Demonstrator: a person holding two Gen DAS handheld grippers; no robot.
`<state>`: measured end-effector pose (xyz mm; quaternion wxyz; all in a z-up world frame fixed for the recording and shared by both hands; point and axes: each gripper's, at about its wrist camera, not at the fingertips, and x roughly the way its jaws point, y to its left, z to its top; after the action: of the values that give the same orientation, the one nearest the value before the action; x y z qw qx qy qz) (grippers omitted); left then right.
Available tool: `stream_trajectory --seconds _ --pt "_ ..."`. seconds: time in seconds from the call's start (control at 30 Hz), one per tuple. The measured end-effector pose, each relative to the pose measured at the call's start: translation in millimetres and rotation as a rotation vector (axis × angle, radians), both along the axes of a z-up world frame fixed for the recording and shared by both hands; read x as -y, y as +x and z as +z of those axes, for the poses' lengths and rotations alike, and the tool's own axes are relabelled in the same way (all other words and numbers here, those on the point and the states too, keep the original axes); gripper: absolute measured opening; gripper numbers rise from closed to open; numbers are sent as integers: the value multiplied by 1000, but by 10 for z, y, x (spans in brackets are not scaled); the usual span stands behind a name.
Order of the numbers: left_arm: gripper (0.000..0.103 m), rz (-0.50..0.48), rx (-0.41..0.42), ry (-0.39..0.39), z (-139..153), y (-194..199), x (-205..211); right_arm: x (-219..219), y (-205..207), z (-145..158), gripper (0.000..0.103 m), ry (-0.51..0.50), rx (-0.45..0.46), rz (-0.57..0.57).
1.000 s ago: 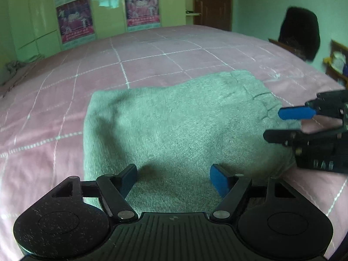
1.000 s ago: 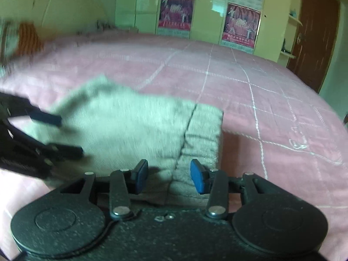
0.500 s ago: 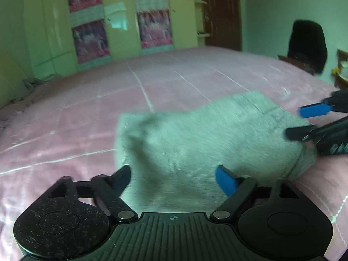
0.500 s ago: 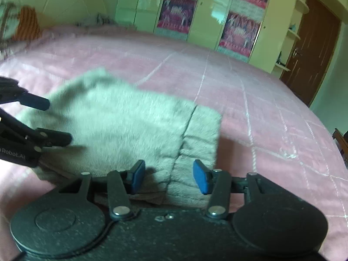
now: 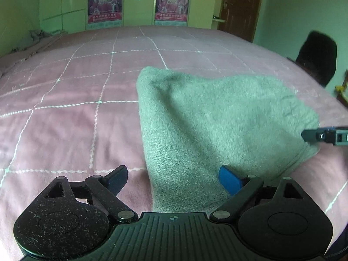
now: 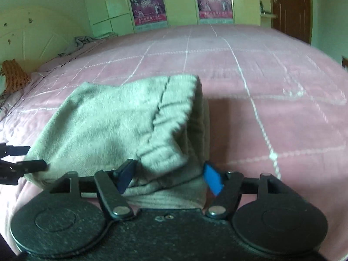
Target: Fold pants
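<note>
The folded grey-green fleece pants [image 5: 217, 113] lie flat on the pink bed. In the left wrist view my left gripper [image 5: 174, 181] stands open wide, and the pants' near left corner lies between its fingers without being pressed. My right gripper [image 6: 169, 177] is over the pants' [image 6: 121, 121] near right end, by the ribbed band. Its jaws are opening, with the layered cloth edge loose between the pads. Each gripper also shows in the other's view: the right gripper [image 5: 322, 136] at the cloth's right edge, the left gripper [image 6: 21, 158] at its left edge.
A pink quilted bedcover [image 5: 76, 119] with white grid lines spreads all around the pants. Pale wardrobes with posters [image 5: 104, 6] and a brown door [image 5: 241, 6] stand behind. A dark chair back [image 5: 315, 56] is at the right, a headboard [image 6: 32, 43] and crumpled cloth [image 6: 84, 41] at the left.
Both grippers have spread their jaws wider and drawn back towards the pants' near edge. The left one slid left, so the pants now sit right of centre in its view.
</note>
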<state>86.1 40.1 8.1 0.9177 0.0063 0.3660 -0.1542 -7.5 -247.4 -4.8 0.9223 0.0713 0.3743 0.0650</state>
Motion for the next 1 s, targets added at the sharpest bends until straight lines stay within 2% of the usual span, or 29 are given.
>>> stream_trajectory --seconds 0.13,0.3,0.47,0.6,0.67,0.7,0.83,1.0 --pt "91 19 0 -60 -6 -28 -135 92 -125 108 65 26 48 -22" --pt "91 61 -20 -106 -69 -18 -213 189 -161 144 54 77 86 -39" --pt "91 99 19 -76 -23 -46 -177 213 34 59 57 179 31 -66" --pt "91 108 37 -81 35 -53 -188 236 -7 187 46 251 97 -82" --pt "91 115 39 -82 52 -40 -196 221 26 188 47 243 65 -87" --pt "91 116 40 -82 67 -37 -212 238 40 165 45 238 44 -103" --pt "91 118 53 -81 102 -46 -217 379 -80 62 46 383 6 -133" --pt "91 120 48 -84 103 -42 -196 326 -39 -48 49 464 -25 -120"
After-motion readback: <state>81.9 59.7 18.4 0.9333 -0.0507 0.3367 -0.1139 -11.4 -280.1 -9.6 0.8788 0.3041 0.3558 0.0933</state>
